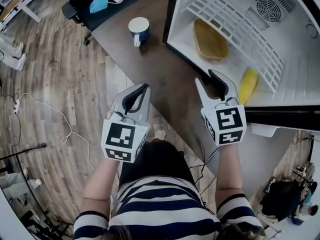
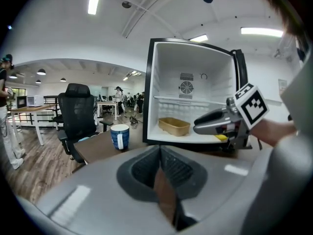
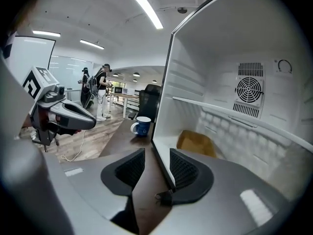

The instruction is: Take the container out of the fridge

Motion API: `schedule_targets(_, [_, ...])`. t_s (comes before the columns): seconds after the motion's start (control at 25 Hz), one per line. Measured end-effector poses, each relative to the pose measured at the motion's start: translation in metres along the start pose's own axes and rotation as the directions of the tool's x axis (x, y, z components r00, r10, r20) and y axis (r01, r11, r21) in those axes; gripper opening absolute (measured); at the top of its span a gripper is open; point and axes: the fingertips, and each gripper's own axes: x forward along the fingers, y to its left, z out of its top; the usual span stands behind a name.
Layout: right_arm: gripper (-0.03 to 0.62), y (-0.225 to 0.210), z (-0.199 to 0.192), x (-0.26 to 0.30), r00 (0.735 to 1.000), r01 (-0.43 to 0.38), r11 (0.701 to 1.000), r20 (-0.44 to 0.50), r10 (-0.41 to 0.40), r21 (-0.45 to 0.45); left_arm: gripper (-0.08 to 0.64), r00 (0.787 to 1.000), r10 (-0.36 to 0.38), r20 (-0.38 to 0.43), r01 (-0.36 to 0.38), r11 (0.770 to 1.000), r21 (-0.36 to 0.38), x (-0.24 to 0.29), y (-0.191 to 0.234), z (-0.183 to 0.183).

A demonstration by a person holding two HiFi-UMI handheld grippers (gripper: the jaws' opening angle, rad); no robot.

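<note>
The small fridge point(image 1: 182, 36) stands open on the brown table point(image 1: 150, 69). A shallow tan container point(image 1: 210, 39) lies on the fridge floor; it also shows in the left gripper view as the container point(image 2: 174, 126) and in the right gripper view as the container point(image 3: 195, 142). My right gripper point(image 1: 207, 78) is open and empty, just outside the fridge's front edge, short of the container. The right gripper point(image 3: 156, 153) straddles that edge in its own view. My left gripper point(image 1: 144, 88) is shut on nothing over the table's near edge, left of the fridge; its pads point(image 2: 166, 168) meet.
A blue and white mug point(image 1: 138, 30) stands on the table left of the fridge. A yellow object point(image 1: 248, 84) lies on the fridge floor right of the container. A black office chair point(image 1: 95, 4) stands beyond the table. A white cable point(image 1: 45, 106) runs over the wooden floor.
</note>
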Motion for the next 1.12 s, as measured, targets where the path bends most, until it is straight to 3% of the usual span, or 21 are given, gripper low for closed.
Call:
schedule_targets(0.76, [0.161,-0.057,-0.013,0.067,0.999,0.029,0.989,-0.026,-0.033,-0.148,0.0,0.999,0.036,-0.012,-0.036,0.999,-0.021,0.068,0.01,0.001])
schedule_targets(0.88, [0.165,-0.058,-0.018,0.074,0.998,0.032,0.975,-0.04,-0.041,-0.219,0.0,0.999,0.038,-0.018,-0.038,0.999,-0.023,0.074,0.01,-0.001])
schedule_targets(1.0, [0.176,-0.058,-0.023,0.081,0.997,0.037,0.943,-0.053,-0.058,-0.332,0.0,0.999,0.043,-0.026,-0.043,0.999,-0.024,0.078,0.011,-0.004])
schedule_targets(1.12, [0.177,-0.056,-0.027,0.086,0.996,0.013,0.928,-0.072,-0.043,-0.372,0.0,0.998,0.052,-0.033,-0.053,0.998,-0.028,0.079,0.013,-0.007])
